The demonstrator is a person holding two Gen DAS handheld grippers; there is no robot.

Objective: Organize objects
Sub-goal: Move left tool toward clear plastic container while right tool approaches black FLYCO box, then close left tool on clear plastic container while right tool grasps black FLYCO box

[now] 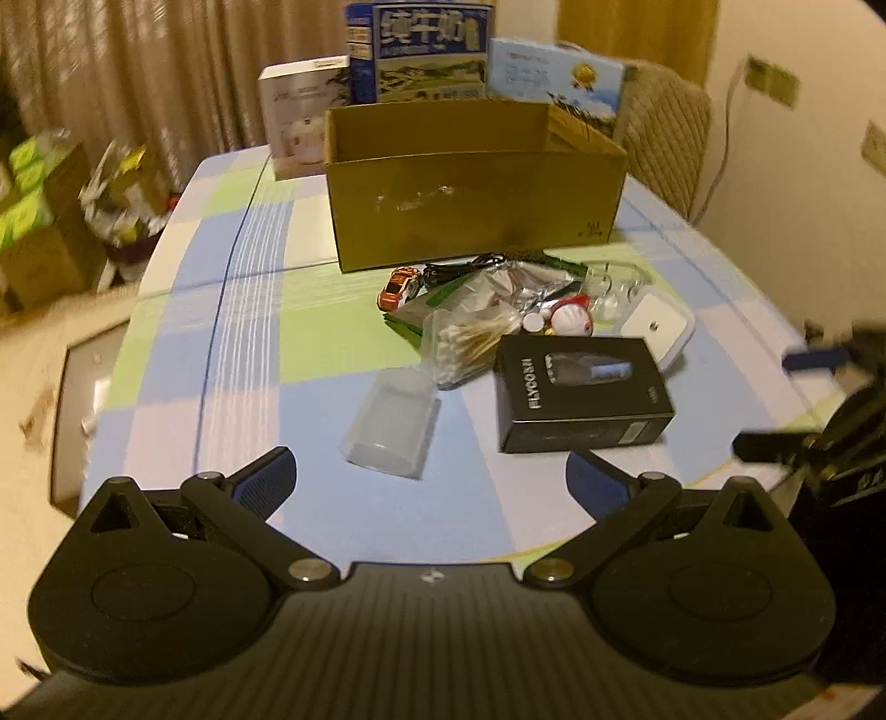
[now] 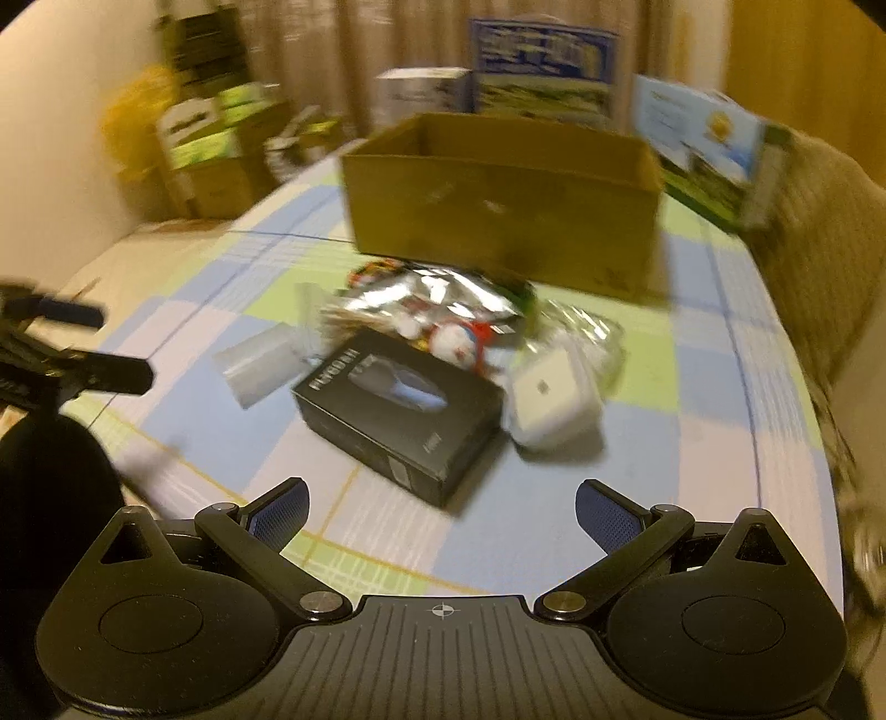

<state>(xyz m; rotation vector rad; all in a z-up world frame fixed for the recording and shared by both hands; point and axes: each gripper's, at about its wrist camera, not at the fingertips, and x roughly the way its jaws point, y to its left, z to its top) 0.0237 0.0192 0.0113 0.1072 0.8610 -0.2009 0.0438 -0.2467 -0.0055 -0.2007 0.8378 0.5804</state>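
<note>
Near the middle of the checked surface (image 1: 243, 310) a clutter of small things is gathered in front of an open cardboard box (image 1: 470, 183). Nearest the cameras a black carton (image 1: 581, 396) is laid flat, with a clear plastic container (image 1: 390, 423) on its side just to its left. Behind these a bag of cotton swabs (image 1: 470, 340) is seen, then a silver foil pouch (image 1: 526, 279), a small red toy car (image 1: 398, 285) and a black cable (image 1: 459, 265) close to the box's front wall. A round white figure (image 1: 570, 318) is lodged between the pouch and the black carton, and a white square case (image 1: 656, 324) is set just right of it, beside some crumpled clear packaging (image 1: 609, 282).

Behind the cardboard box, printed cartons are stood upright: a white one (image 1: 302, 111), a tall blue one (image 1: 421, 50) and a pale blue one (image 1: 559, 77). A padded chair back (image 1: 670, 127) is visible at the far right edge.

Both tongs are held above the near edge. The left tongs (image 1: 432, 482) are spread wide with nothing between the fingers. The right tongs (image 2: 443, 512) are likewise spread wide and hold nothing; the right view is blurred.
</note>
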